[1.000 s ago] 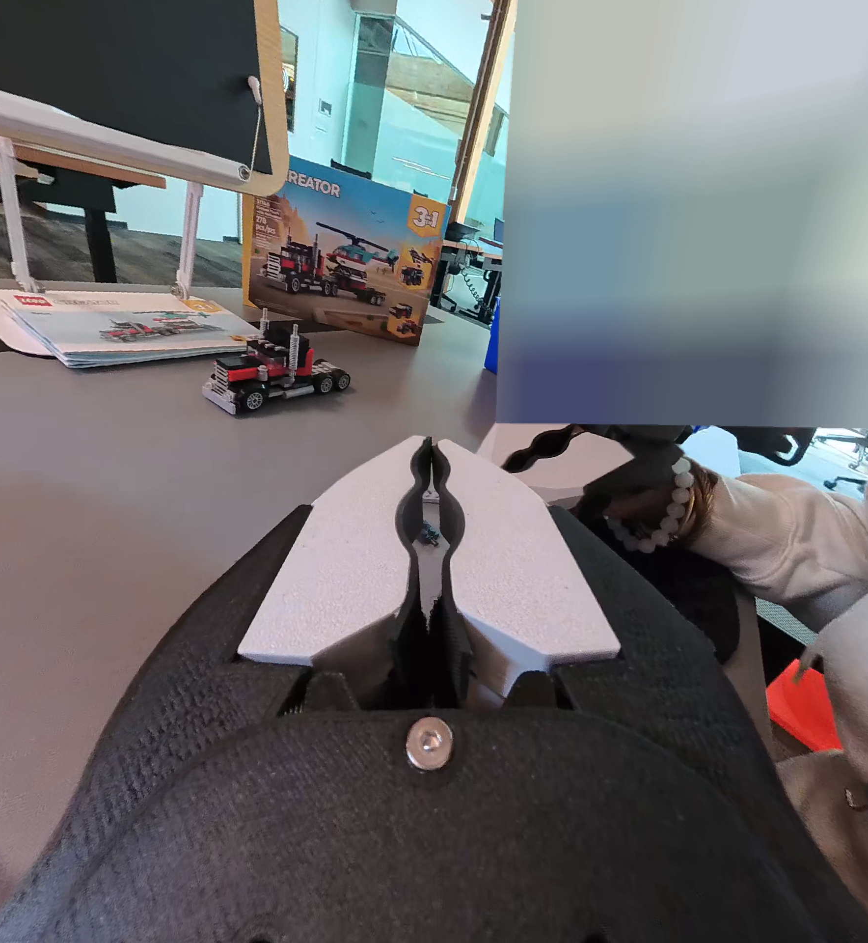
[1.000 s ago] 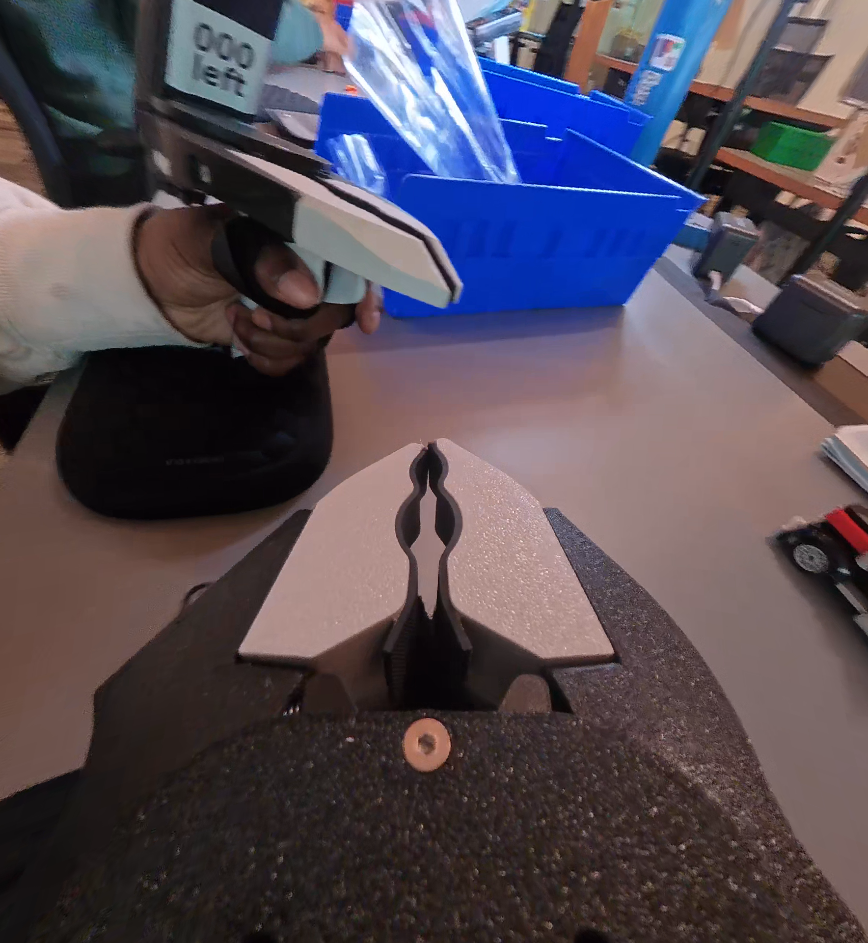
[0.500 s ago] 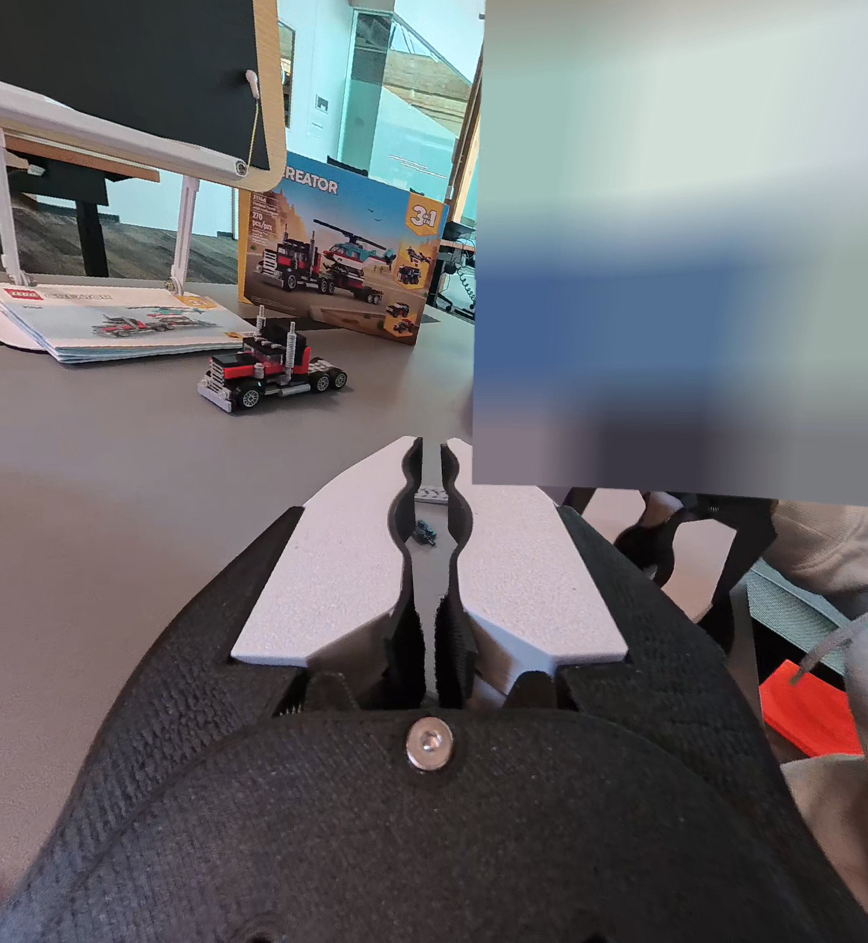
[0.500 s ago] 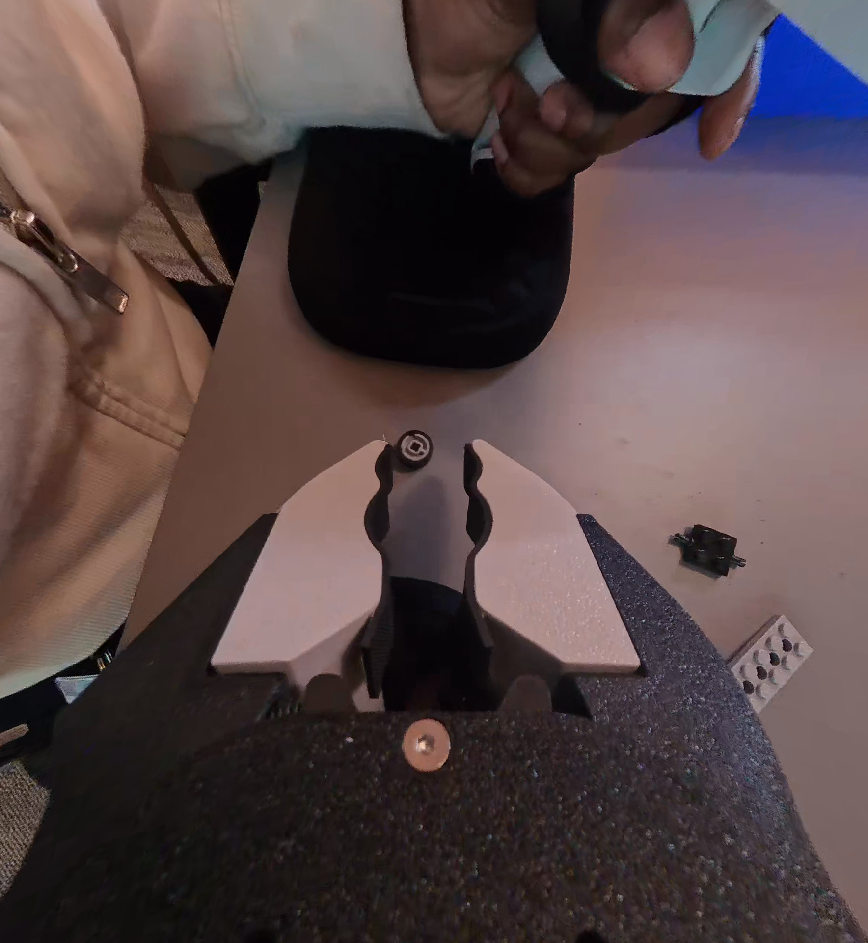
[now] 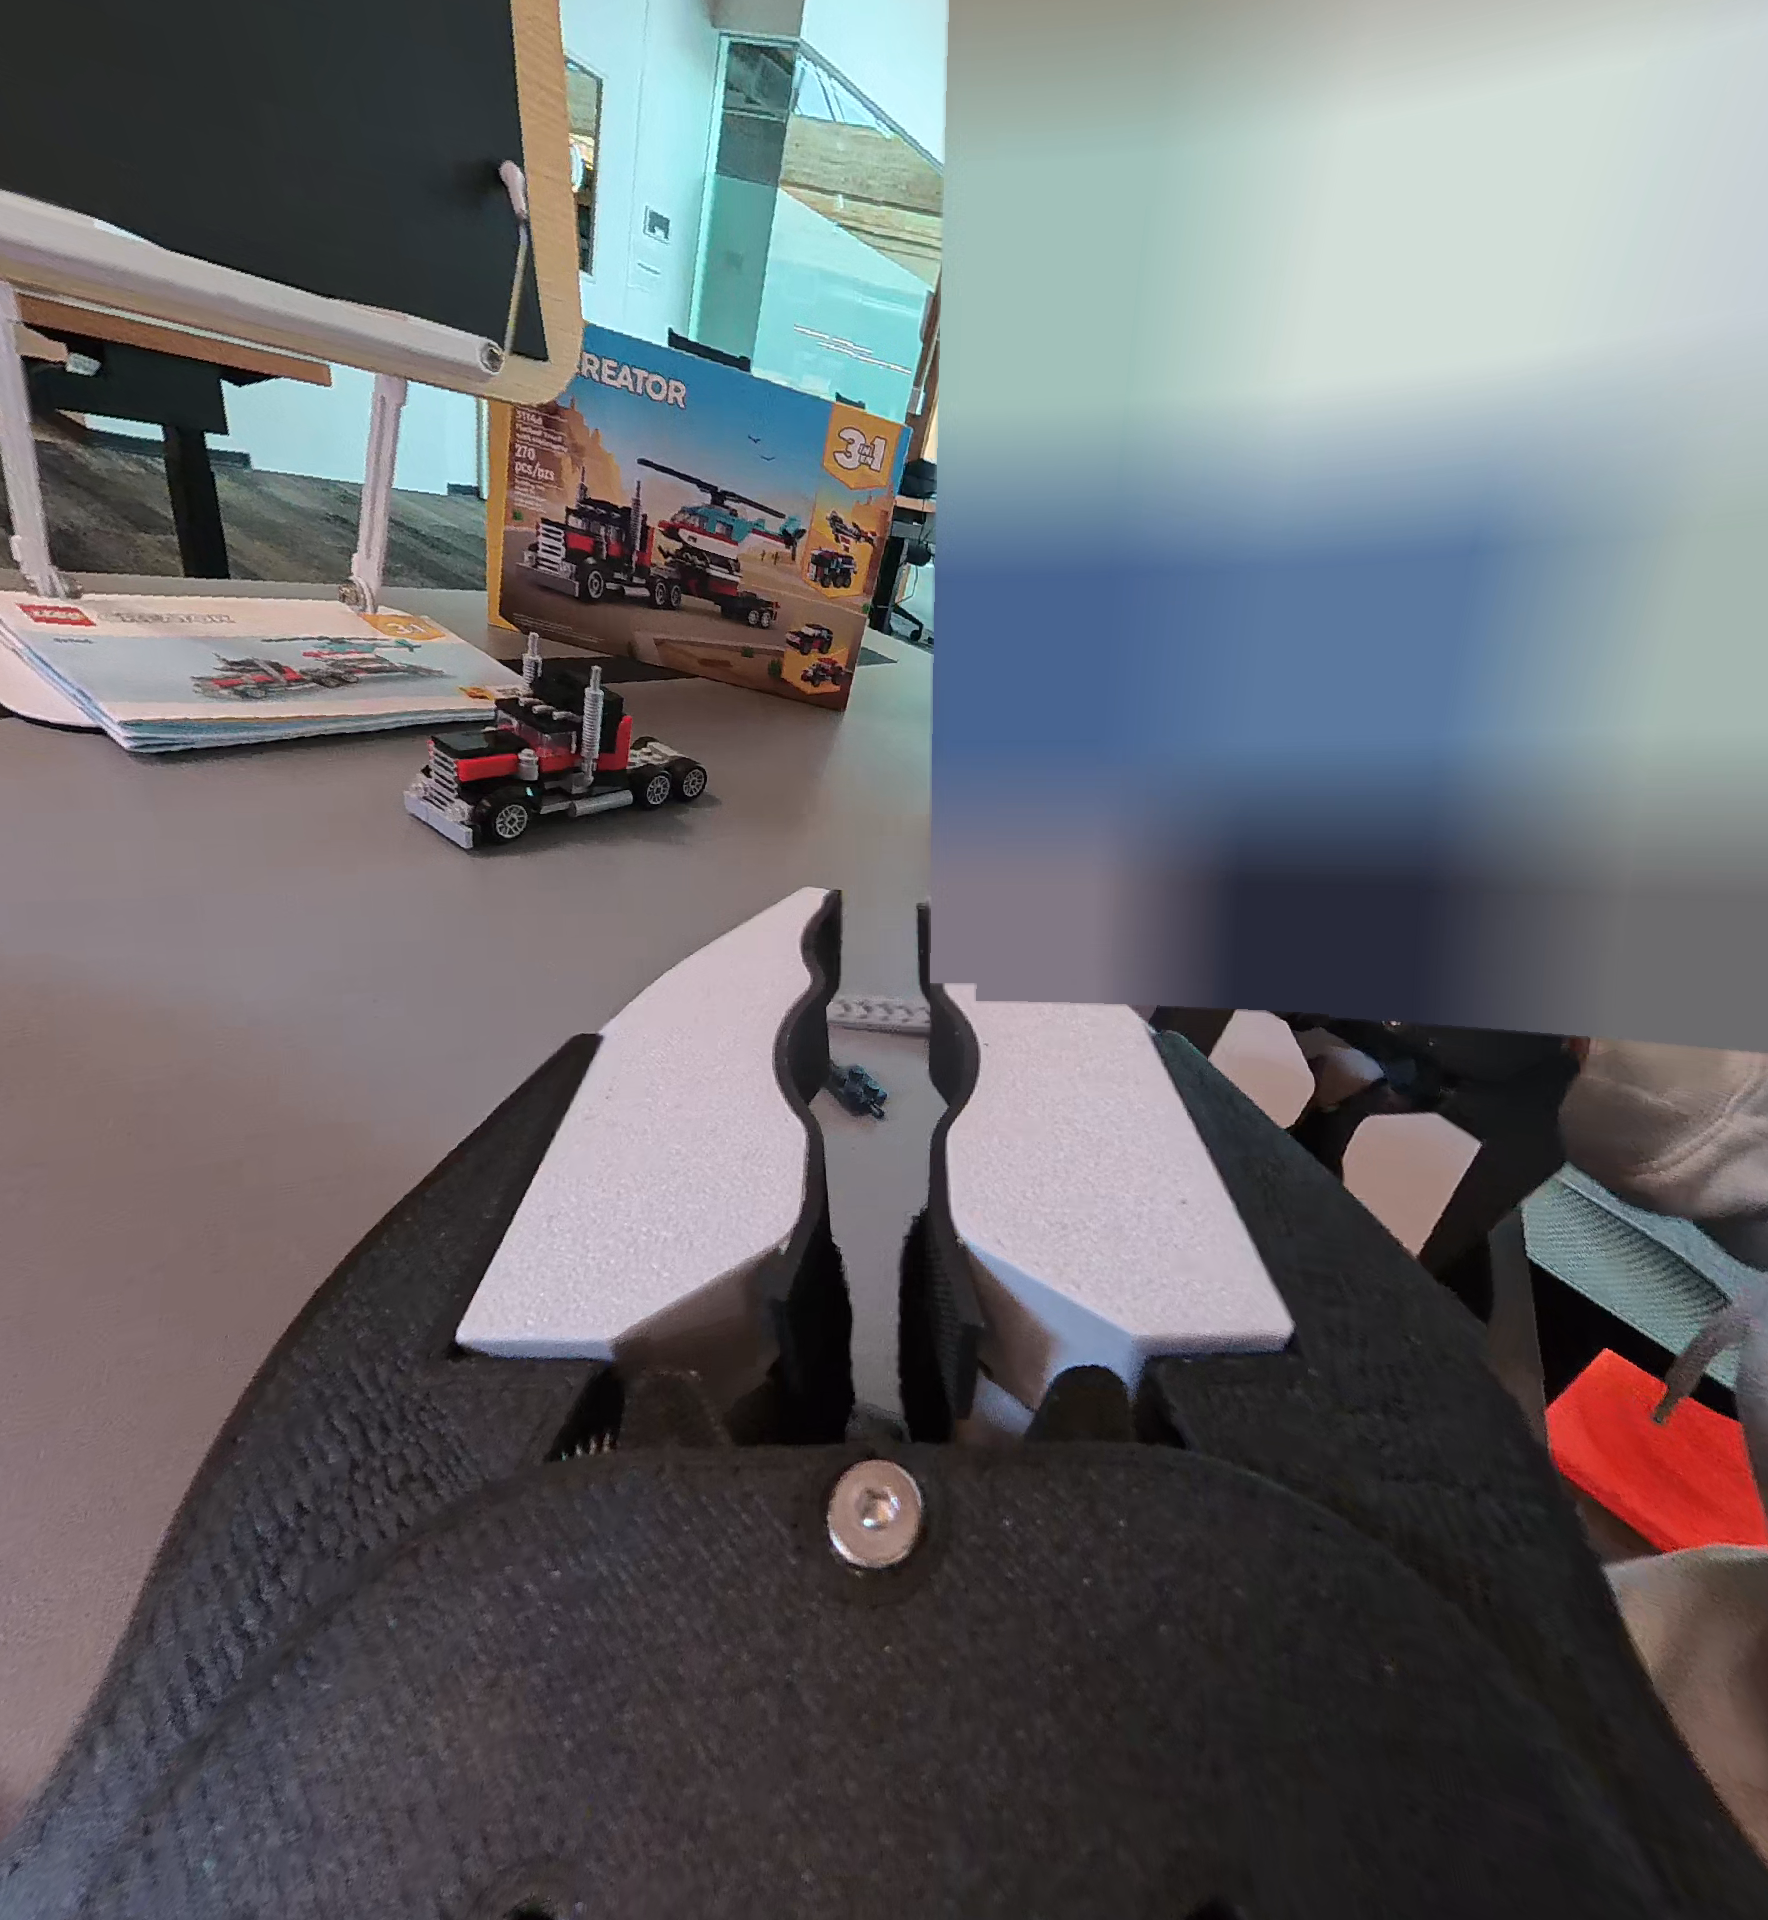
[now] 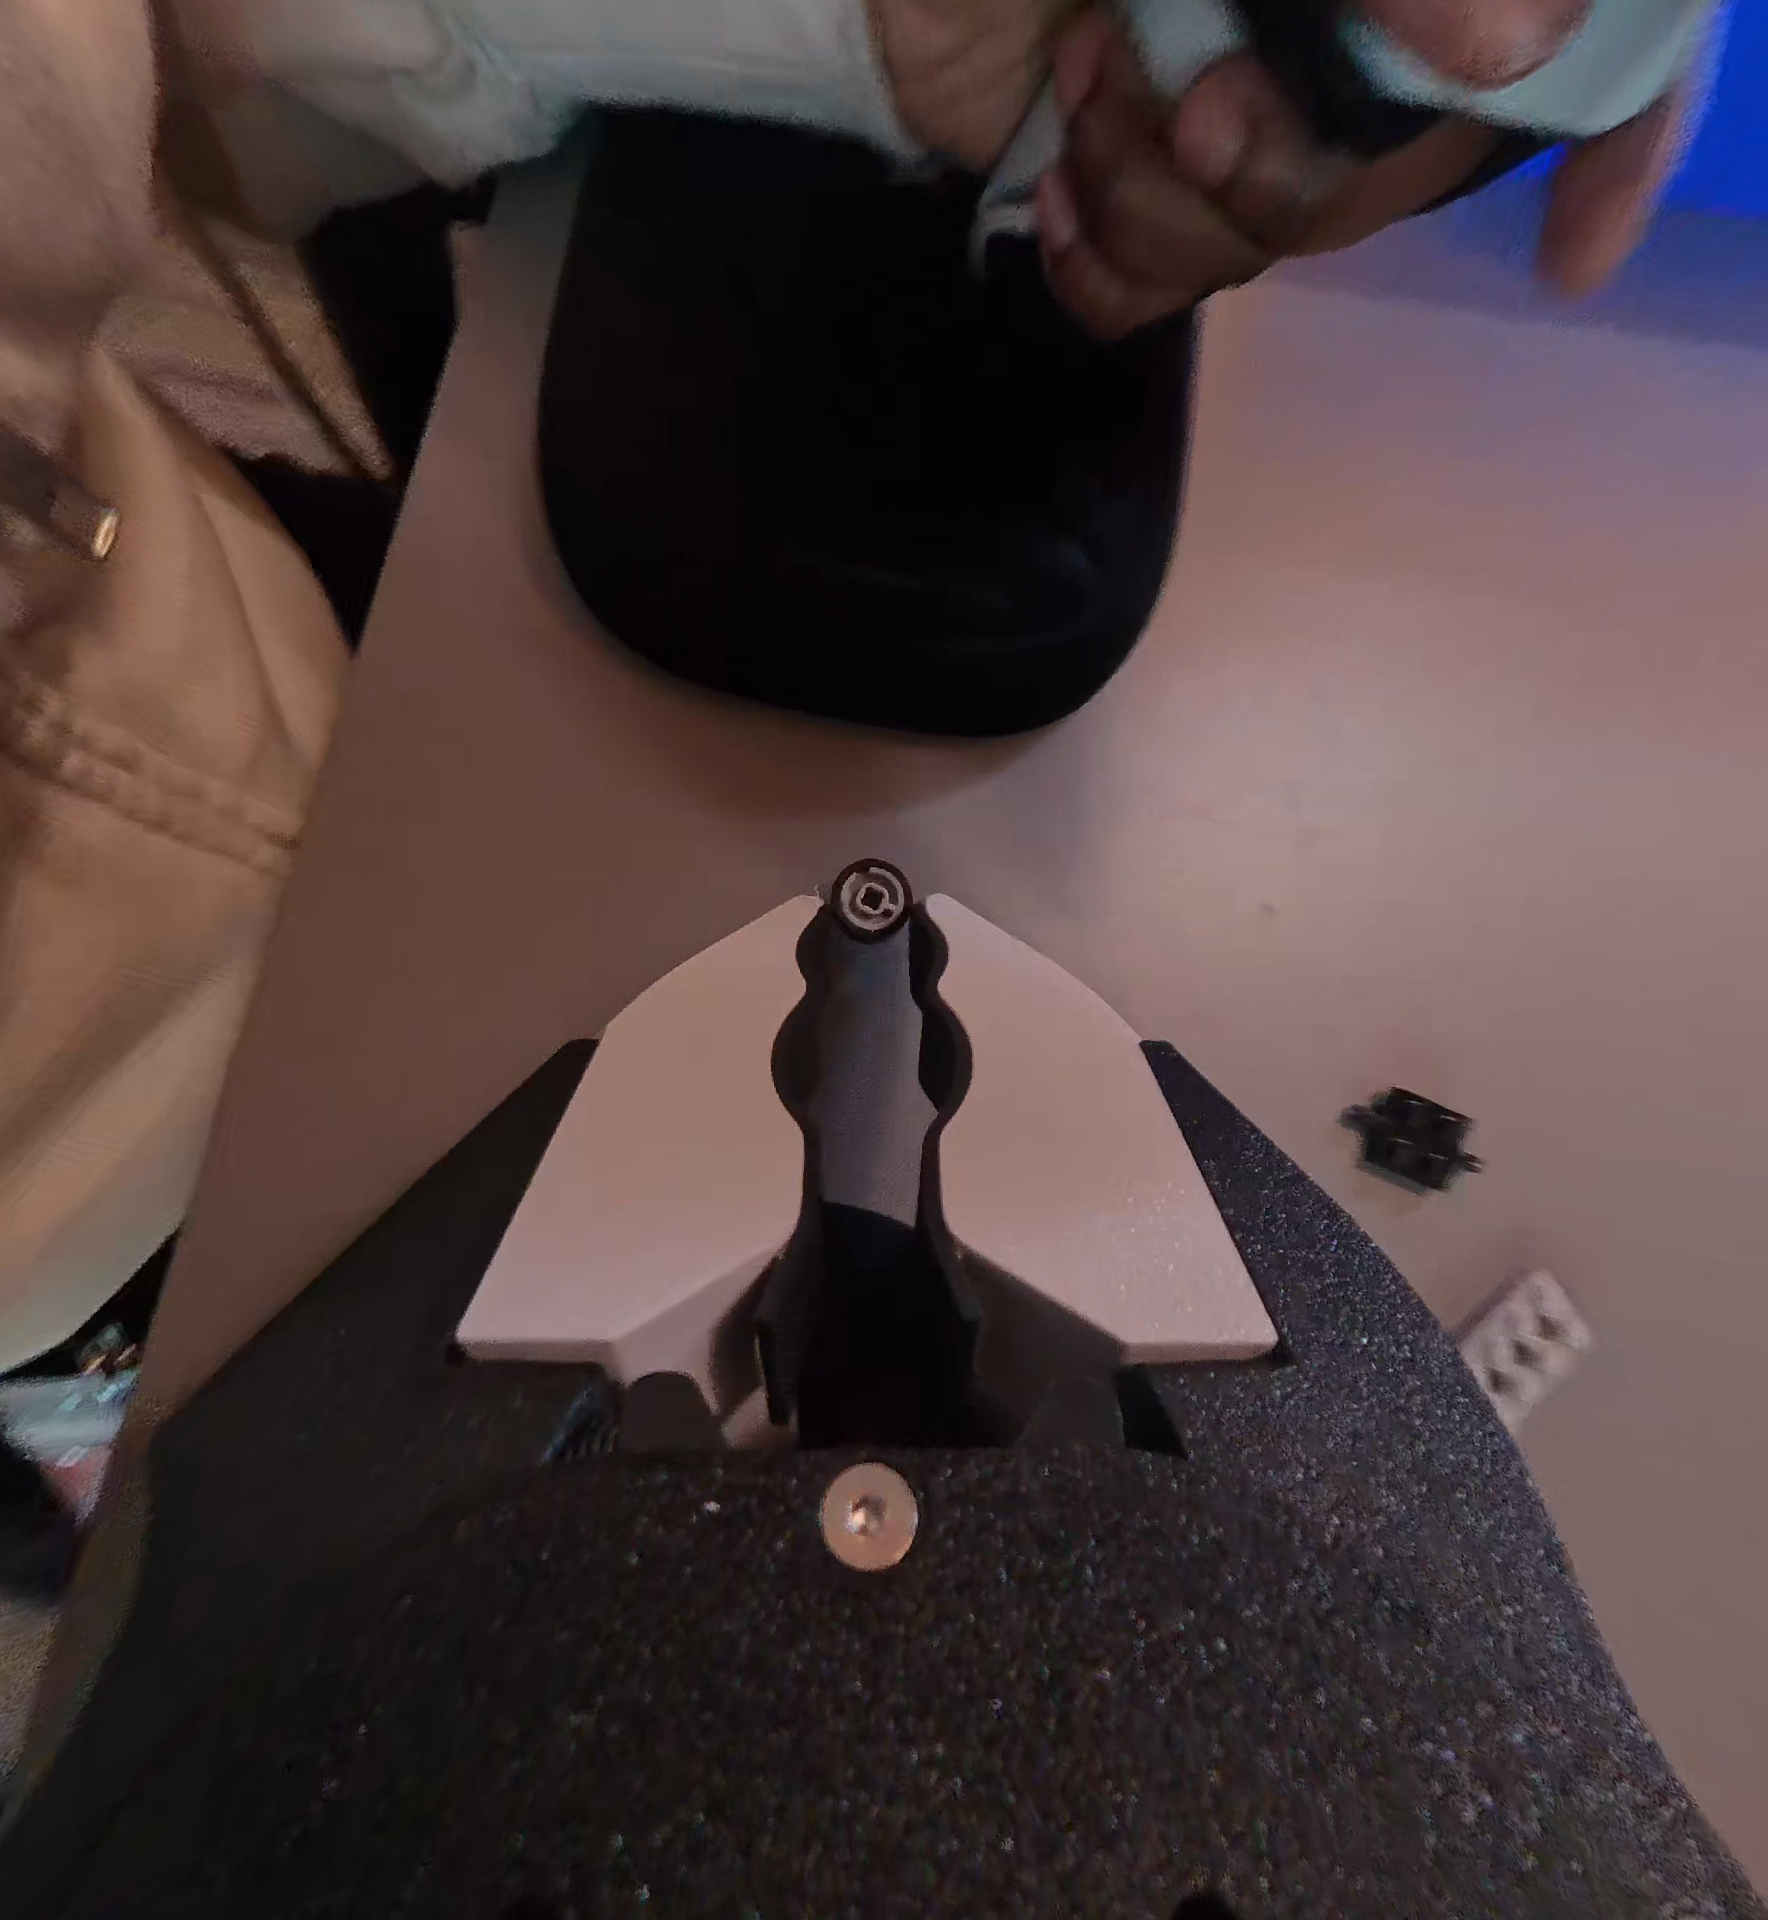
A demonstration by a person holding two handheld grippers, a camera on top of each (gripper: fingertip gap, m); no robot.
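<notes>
Grey worktop: the right gripper pinches a small black wheel at its fingertips, close to the near edge. Left gripper, fingers narrowly parted, grips nothing above a tiny black piece; toy truck beyond.

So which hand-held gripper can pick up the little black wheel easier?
Probably the right hand-held gripper: the little black wheel sits right at its fingertips. The left hand-held gripper is open over a different small dark piece.
</notes>
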